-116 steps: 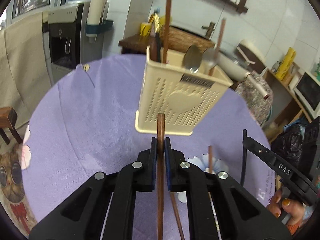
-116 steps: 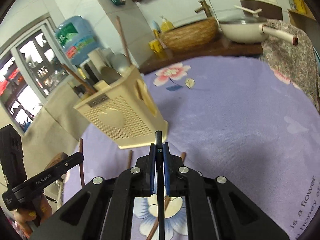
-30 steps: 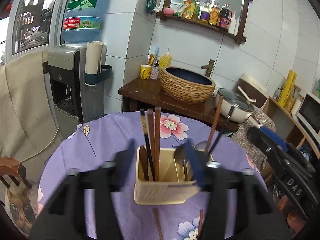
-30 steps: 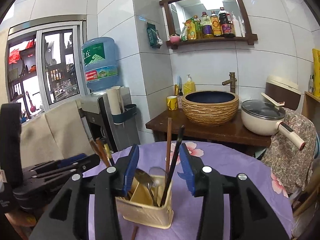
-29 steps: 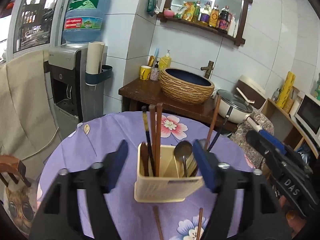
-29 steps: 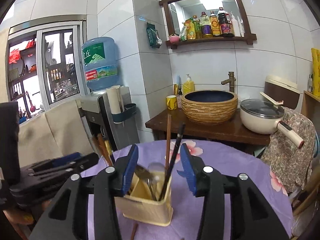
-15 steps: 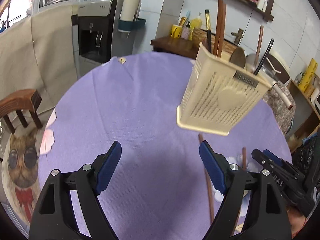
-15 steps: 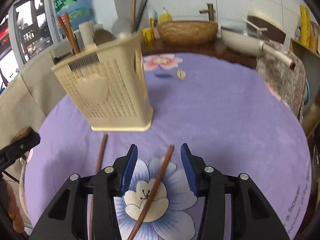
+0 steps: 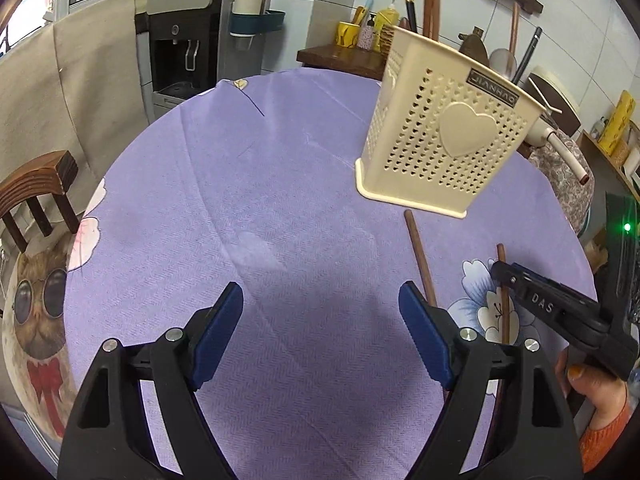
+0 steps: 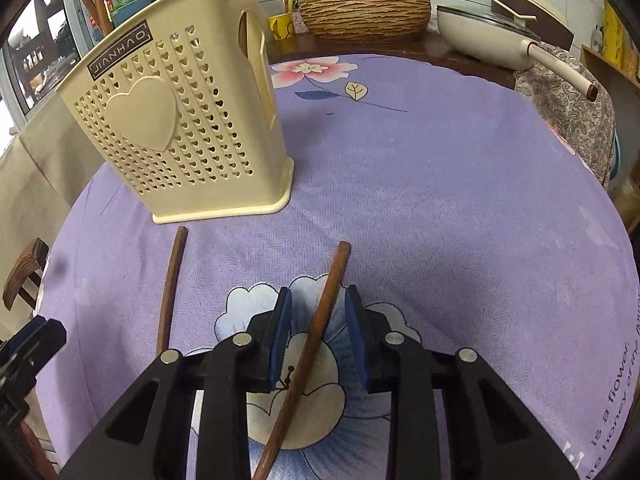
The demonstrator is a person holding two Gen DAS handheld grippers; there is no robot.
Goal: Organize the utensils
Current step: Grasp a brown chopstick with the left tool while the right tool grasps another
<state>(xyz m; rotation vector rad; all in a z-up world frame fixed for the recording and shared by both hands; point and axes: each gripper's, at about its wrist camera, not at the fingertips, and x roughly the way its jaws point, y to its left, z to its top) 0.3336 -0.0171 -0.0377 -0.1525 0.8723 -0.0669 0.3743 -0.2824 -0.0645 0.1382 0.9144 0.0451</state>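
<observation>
A cream perforated utensil holder (image 10: 180,120) stands on the purple tablecloth (image 10: 440,200) with chopsticks and spoons in it. Two brown chopsticks lie in front of it. One chopstick (image 10: 320,320) runs between the blue pads of my right gripper (image 10: 318,298), whose jaws are closing with gaps still showing on both sides. The other chopstick (image 10: 170,284) lies to its left. In the left wrist view my left gripper (image 9: 320,304) hangs wide open over bare cloth, with that other chopstick (image 9: 418,256) just beside its right finger. The holder (image 9: 440,140) is further back, and the right gripper (image 9: 516,276) sits over its chopstick (image 9: 502,300).
The round table's edge curves close on all sides. A wooden chair (image 9: 36,188) stands at the left, with a water dispenser (image 9: 184,40) behind it. A side counter behind holds a woven basin (image 10: 364,12) and a pan (image 10: 488,36). A hand (image 9: 596,388) holds the right gripper.
Both grippers, earlier shut on chopsticks and then open above the holder, have dropped to the cloth. The right jaws have narrowed around a lying chopstick. The left jaws opened wider.
</observation>
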